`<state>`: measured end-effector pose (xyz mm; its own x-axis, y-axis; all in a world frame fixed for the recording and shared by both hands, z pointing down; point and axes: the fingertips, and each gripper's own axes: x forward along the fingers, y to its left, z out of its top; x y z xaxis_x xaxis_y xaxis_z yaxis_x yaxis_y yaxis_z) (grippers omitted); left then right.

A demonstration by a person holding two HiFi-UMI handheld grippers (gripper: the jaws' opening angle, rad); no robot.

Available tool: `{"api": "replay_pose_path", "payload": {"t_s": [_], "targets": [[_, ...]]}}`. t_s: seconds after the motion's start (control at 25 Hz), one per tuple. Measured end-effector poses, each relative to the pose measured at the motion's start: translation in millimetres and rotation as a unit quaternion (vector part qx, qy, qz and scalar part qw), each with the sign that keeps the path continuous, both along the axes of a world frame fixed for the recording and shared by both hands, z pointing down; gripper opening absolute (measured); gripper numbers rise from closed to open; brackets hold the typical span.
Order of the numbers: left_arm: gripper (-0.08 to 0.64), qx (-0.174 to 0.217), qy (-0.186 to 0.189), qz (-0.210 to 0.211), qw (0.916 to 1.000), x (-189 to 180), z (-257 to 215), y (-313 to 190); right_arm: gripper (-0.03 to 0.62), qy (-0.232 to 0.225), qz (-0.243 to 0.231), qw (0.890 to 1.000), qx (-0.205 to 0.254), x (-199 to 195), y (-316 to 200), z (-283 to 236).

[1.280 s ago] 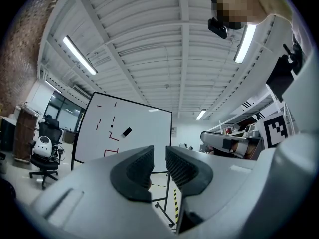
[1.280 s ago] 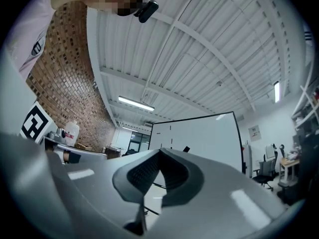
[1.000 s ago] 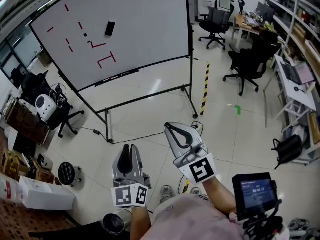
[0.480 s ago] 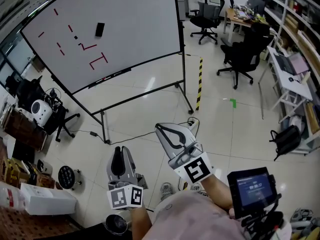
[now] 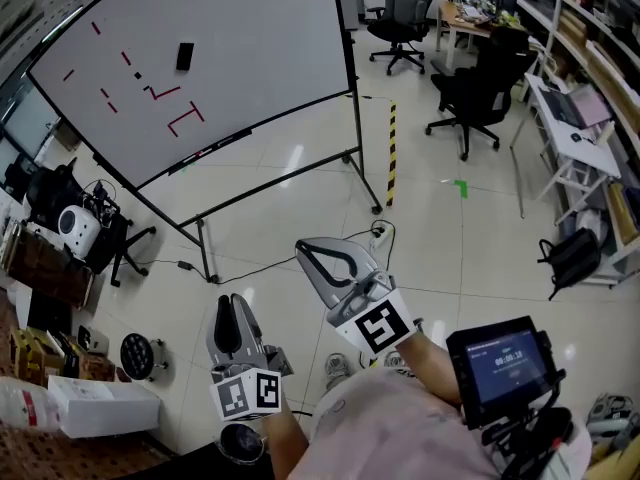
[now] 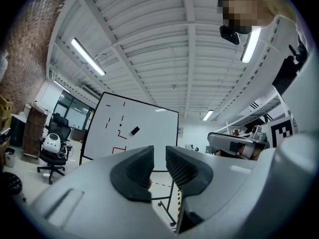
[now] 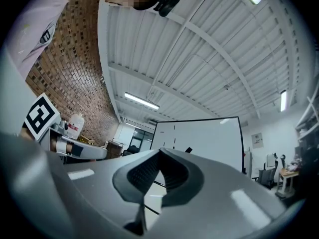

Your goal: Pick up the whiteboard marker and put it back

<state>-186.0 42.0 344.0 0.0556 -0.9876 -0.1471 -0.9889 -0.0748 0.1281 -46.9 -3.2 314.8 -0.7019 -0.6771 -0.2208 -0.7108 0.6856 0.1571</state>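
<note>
At far left the white wheeled whiteboard (image 5: 230, 58), marked with red strokes, stands well apart from me. Slim shapes (image 5: 215, 148) on its bottom ledge may include the whiteboard marker, but they are too small to tell. My left tool (image 5: 228, 306) shows a narrow slit with nothing in it. My right tool (image 5: 304, 249) is pressed together and empty. With both tools empty, I judge the whole task remains.
</note>
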Motion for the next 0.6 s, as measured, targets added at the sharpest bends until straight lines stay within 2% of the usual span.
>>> {"api": "replay_pose_path", "payload": {"t_s": [0.24, 0.6], "targets": [[0.078, 0.017, -0.002, -0.004, 0.9998, -2, -2, 6, 0.003, 0.011, -0.015, 1.0, 0.007, -8, -2, 4], [0.078, 0.011, -0.002, -0.016, 0.9998, 17, 1, 21, 0.003, 0.023, -0.02, 1.0, 0.009, 9, 6, 11]]}}
